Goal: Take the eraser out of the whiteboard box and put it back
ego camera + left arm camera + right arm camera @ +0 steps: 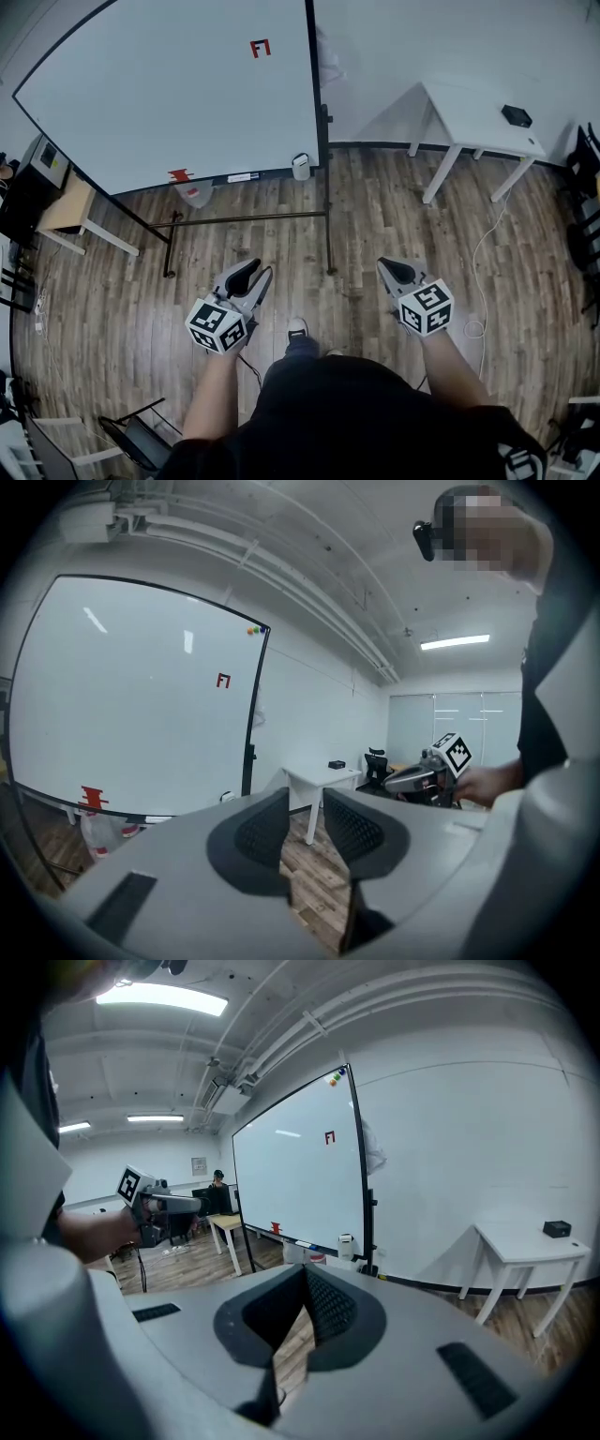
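Left gripper (260, 268): held low before body, pointing ahead, jaws slightly apart, nothing between. Right gripper (386, 266): level with left, well apart from it, jaw tips together, nothing held. Forearms (211, 398) bare, extended forward.

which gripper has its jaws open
The left gripper: floor shows through the gap between its jaws. The right gripper has its jaw tips touching.

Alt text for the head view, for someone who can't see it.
A person holds two empty grippers over a wood floor, facing a whiteboard: left gripper fingers apart, right gripper fingers together. A white table stands at right.
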